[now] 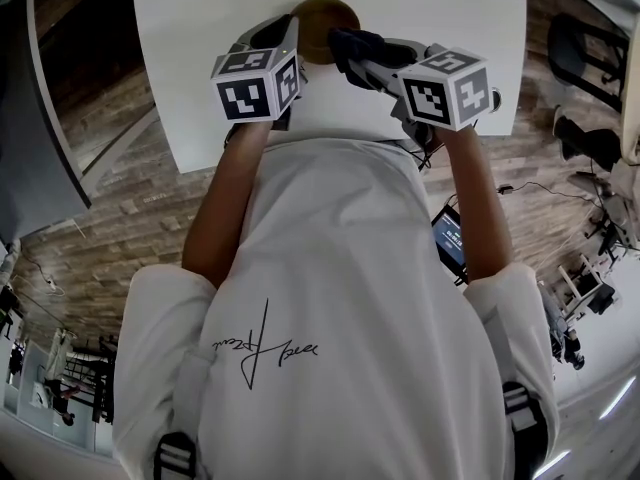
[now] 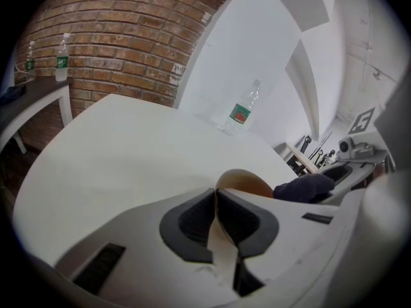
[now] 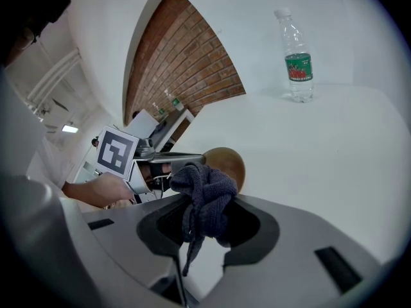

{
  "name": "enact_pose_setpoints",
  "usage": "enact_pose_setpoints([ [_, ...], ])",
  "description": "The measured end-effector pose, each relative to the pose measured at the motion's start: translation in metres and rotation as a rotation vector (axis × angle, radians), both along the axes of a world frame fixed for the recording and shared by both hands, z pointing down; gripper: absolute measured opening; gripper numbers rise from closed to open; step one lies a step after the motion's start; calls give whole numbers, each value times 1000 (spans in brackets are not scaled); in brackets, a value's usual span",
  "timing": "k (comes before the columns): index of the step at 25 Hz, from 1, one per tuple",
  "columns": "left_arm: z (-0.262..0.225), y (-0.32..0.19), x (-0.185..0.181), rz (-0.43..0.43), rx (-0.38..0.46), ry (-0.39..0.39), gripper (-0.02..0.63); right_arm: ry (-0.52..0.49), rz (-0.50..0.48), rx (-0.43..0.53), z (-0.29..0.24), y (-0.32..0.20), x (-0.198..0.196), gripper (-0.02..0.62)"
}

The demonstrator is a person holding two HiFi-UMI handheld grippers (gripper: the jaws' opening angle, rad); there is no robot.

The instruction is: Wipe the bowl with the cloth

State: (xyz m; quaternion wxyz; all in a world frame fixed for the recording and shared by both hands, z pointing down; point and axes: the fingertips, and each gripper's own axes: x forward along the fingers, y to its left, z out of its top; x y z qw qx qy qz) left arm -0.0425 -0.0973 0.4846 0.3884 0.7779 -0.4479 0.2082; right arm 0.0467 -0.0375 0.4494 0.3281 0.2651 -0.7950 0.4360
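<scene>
Reads as the wipe about to begin, with both tools loaded and brought together over the white table (image 2: 128, 146). Pinches the rim of the bowl (image 2: 247, 179) in the left gripper (image 2: 217, 201), narrowed right down onto the thin wall with one pad inside and one outside. Carries the cloth (image 3: 204, 194) in the right gripper (image 3: 205, 212), clamped on a bunched dark wad (a loose tail hangs down between the jaws). Finds the bowl straight ahead of the right gripper, just past the wad, and ahead and slightly right of the left gripper's tips. It seems tipped open towards the cloth, though hard to be sure. Shows the wad close beside the rim but apparently not yet pressed into the hollow. Calls next for easing the wad over the rim and sweeping it round the inner wall, with the left pinch firm enough to stop the bowl skidding or turning. Needs care at the pinched stretch of rim — little room there between the two grippers, so likely to knock one against the other. Elsewhere: a clear plastic bottle (image 3: 297, 56) with a green label, upright on the same table, well beyond both grippers and out of the wiping path. Far off to the left of the left gripper — two more bottles (image 2: 61, 56) on a side table (image 2: 35, 94) against a brick wall (image 2: 122, 43).
</scene>
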Motion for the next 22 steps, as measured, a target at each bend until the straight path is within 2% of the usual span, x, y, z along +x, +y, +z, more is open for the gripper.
enact_pose_setpoints([
  [22, -3, -2, 7, 11, 7, -14, 8, 43, -22, 43, -4, -24, 24, 107],
])
